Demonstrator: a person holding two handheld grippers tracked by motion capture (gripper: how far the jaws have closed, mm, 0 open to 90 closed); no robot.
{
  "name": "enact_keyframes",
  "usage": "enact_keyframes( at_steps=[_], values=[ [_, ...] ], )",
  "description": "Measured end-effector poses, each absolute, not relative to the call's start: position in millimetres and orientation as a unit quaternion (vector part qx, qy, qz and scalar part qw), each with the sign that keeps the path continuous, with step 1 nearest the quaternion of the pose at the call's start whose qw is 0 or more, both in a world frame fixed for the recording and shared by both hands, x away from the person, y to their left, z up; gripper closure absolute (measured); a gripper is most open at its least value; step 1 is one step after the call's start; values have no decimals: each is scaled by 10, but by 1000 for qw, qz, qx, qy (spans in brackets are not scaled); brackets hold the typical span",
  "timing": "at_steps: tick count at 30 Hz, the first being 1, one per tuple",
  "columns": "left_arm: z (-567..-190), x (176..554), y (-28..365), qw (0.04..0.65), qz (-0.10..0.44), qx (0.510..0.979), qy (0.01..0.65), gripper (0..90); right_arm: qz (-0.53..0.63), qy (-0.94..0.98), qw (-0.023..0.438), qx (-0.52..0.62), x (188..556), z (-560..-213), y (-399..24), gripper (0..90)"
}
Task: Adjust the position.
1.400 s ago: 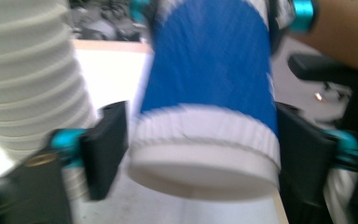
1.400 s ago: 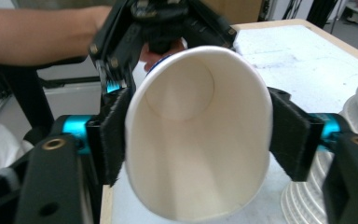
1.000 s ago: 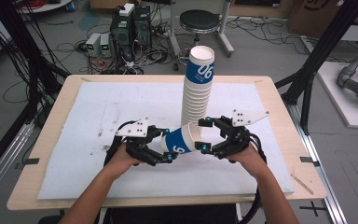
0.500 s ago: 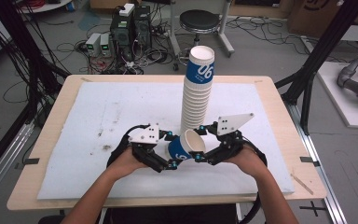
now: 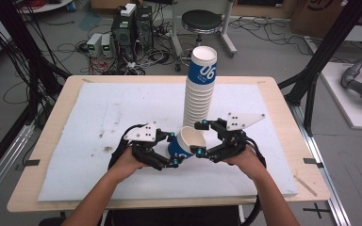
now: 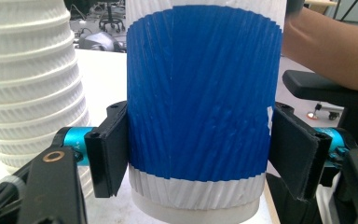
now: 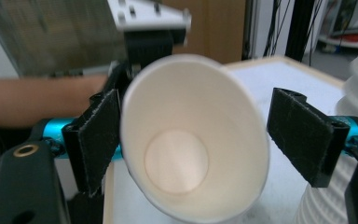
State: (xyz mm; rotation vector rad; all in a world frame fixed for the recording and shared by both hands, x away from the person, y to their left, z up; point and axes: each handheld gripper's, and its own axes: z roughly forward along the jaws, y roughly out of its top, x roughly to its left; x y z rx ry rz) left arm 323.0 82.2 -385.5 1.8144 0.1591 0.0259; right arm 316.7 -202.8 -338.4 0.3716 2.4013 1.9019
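A blue and white paper cup (image 5: 188,141) hangs tilted above the mat between my two grippers, its mouth toward the right one. My left gripper (image 5: 173,149) is shut on the cup's blue wall (image 6: 200,116), with both pads (image 6: 112,149) pressed against it; its jaws have just been closing. My right gripper (image 5: 198,139) stands open around the cup's rim (image 7: 191,154), and its right pad (image 7: 303,135) is clear of the rim; its jaws have just been opening. A tall stack of the same cups (image 5: 199,94) stands just behind.
A white mat (image 5: 99,117) covers the wooden table (image 5: 283,89). The cup stack (image 6: 28,93) rises close on the left in the left gripper view and at the right edge (image 7: 354,116) in the right gripper view. Computers, cables and a stool lie beyond the table.
The cup has tipped from lying level to mouth-up and toward the right gripper. The right gripper's jaws closed on the rim and have come apart again. Both hands stayed near the same spot.
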Motion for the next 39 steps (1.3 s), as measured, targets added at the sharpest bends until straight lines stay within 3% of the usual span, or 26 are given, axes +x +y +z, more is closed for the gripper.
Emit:
enact_keyframes(
  at_steps=[4,12,16,22,31,39],
  values=[
    [-3874,3248,865,624,12,778,76,286,617,776,49,123,3168,-3354,-2107,185],
    [-3874,3238,859,630,9,774,64,284,599,792,14,120,3200,-3454,-2029,169],
    [-3881,3224,843,617,16,785,61,289,583,806,27,102,3186,-3453,-2019,254],
    [-3828,3177,766,589,34,806,55,257,558,825,58,71,3142,-3396,-1993,284],
    [-3816,3166,753,585,41,808,51,224,520,850,66,55,3117,-3416,-1914,277],
    [-3805,3176,776,595,32,801,47,271,543,835,56,70,3122,-3441,-1908,201]
  ],
)
